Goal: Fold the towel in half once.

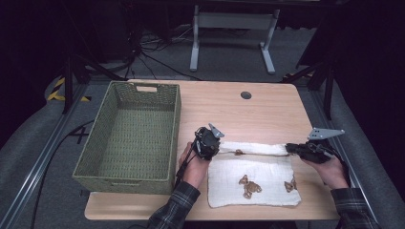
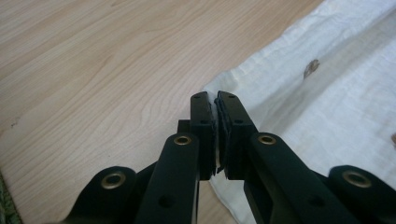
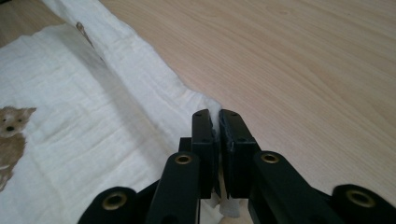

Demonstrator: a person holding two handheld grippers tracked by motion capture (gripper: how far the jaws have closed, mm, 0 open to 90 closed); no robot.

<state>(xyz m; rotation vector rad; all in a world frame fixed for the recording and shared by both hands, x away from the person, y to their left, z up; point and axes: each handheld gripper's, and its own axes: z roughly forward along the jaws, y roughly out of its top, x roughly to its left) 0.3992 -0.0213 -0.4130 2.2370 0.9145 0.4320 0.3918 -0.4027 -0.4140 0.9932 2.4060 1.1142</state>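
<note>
Hands reach in low from the near edge, each levelled over the wooden table. Left gripper pinches the cloth's far left corner; right gripper clamps its far right corner, the far edge lifted between them. Woven basket sits just left, open and apart. White crinkled cloth, brown bear prints, lies on the table's near right part.

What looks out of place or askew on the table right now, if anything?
Nothing looks spilled or damaged. The white cloth is mid-fold: its far edge is doubled toward the person, pinched at one corner by the left gripper and at the other by the right gripper. The woven basket sits square and empty beside it.
</note>
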